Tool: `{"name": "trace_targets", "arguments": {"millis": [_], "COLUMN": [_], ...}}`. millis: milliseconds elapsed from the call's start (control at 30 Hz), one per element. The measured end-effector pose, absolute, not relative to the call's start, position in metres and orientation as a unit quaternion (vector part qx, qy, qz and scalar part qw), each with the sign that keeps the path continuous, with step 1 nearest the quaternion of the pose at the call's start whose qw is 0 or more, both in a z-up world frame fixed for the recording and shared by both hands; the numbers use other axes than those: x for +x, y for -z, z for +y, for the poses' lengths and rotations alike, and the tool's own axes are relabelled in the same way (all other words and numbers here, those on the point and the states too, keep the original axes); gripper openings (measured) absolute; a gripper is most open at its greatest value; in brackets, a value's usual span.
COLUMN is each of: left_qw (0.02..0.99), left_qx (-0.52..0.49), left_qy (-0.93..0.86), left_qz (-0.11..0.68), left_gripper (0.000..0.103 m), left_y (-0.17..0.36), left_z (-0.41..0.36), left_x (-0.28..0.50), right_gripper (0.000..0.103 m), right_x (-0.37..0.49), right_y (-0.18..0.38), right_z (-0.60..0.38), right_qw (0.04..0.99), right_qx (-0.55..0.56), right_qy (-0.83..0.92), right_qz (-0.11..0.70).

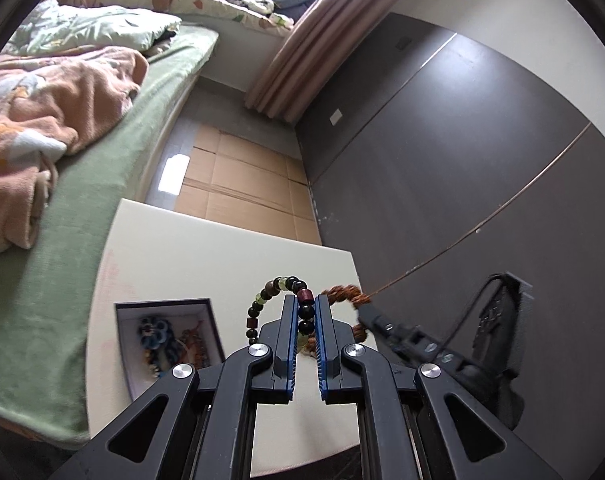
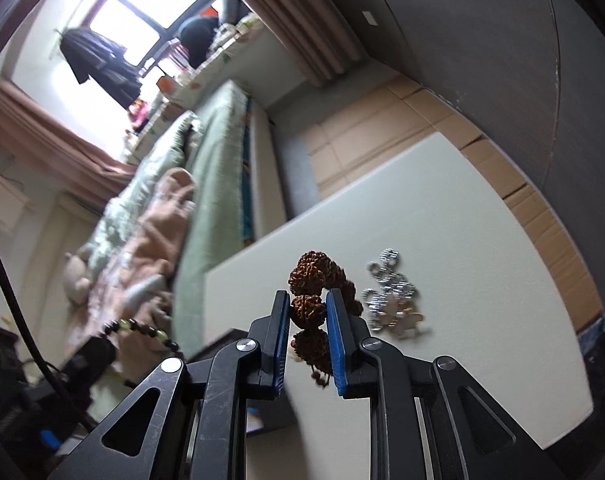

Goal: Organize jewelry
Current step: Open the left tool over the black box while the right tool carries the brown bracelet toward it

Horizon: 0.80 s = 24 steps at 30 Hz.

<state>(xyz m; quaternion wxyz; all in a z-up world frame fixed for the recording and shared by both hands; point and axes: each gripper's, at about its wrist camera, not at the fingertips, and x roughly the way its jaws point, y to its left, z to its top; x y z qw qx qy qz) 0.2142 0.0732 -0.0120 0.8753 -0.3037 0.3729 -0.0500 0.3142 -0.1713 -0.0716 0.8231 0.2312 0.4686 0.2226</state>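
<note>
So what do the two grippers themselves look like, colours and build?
Both match: the left gripper and right gripper have black angular linkage arms with triangular cut-outs, round silver pivot pins, and two flat black fingers faced with blue ridged pads. A black cable trails from the right one.

A bead bracelet point(image 1: 280, 300) mixes pale green, black and maroon beads; at its three o'clock, a knobbly seed bracelet point(image 2: 310, 304) shows rust brown. Blue-padded black left gripper point(image 1: 305, 312). Silver, glittering brooch point(image 2: 390, 296) on a cream table point(image 2: 462, 216); sage-green bed point(image 1: 102, 184).
</note>
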Motion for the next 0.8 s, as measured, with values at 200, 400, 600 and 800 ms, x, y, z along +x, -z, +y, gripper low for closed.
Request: {"name": "trace_targets", "arguments": {"millis": [200, 400, 600, 800], "left_qw": [0.879, 0.871, 0.85, 0.821], "left_qx": [-0.303, -0.307, -0.339, -0.395], "left_qy": [0.043, 0.038, 0.025, 0.043], "left_qz": [0.366, 0.381, 0.401, 0.41], "left_gripper": [0.008, 0.008, 0.008, 0.033], "left_y": [0.008, 0.033, 0.069, 0.093], "left_z": [0.086, 0.097, 0.106, 0.111], "left_x": [0.198, 0.188, 0.199, 0.209], "right_gripper": [0.02, 0.02, 0.02, 0.02], "right_x": [0.3, 0.284, 0.291, 0.293], "right_y": [0.049, 0.06, 0.081, 0.08], "right_z": [-0.164, -0.152, -0.133, -0.12], "right_qw": [0.819, 0.816, 0.806, 0.8], "right_qx": [0.274, 0.28, 0.288, 0.277], "right_qy": [-0.267, -0.299, -0.305, -0.321], "right_qz": [0.427, 0.407, 0.418, 0.424]}}
